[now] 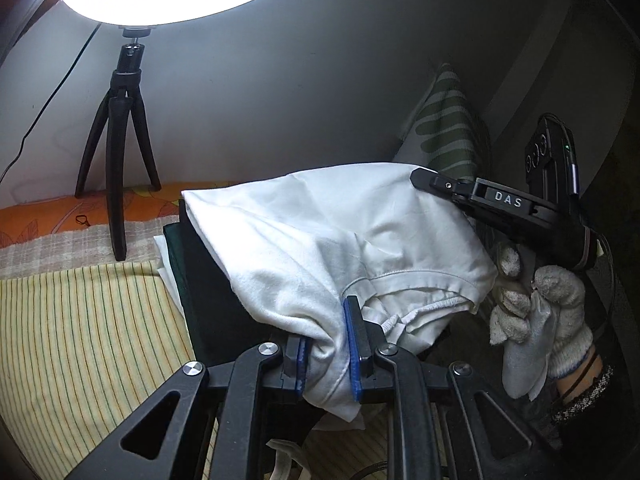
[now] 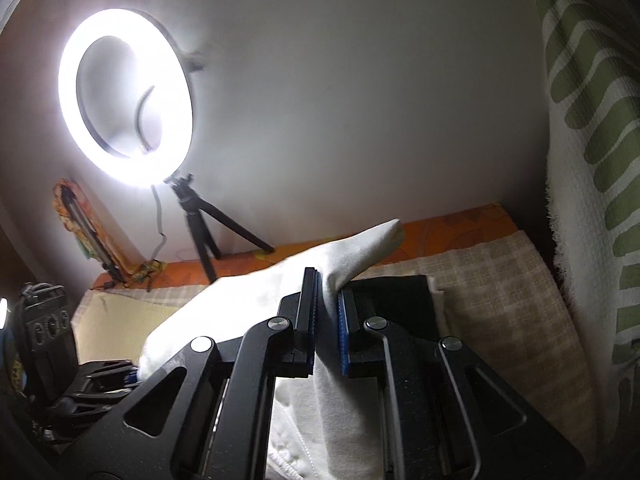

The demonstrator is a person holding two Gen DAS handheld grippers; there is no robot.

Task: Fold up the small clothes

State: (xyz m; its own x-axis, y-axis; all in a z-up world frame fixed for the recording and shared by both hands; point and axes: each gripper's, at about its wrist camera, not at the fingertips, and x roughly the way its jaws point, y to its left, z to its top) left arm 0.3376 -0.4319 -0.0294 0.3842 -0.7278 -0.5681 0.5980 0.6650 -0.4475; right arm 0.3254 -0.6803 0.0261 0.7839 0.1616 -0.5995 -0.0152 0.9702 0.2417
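Observation:
A white garment (image 1: 320,236) hangs stretched between both grippers above the bed. My left gripper (image 1: 325,320) is shut on a bunched edge of it near a stitched hem, blue pads pressing the cloth from both sides. In the same view the right gripper (image 1: 420,174) comes in from the right, held by a gloved hand (image 1: 556,304), its tip at the garment's far corner. In the right wrist view the right gripper (image 2: 326,288) is shut on the white garment (image 2: 360,248), whose corner sticks up past the pads. A dark folded cloth (image 1: 204,292) lies under the garment.
A ring light (image 1: 180,0) on a black tripod (image 1: 120,152) stands at the wall on the orange bedding (image 1: 60,212). A striped yellow sheet (image 1: 80,340) covers the near bed. A green-and-white patterned pillow (image 2: 588,160) leans at the right. The left gripper's device (image 2: 44,332) shows at left.

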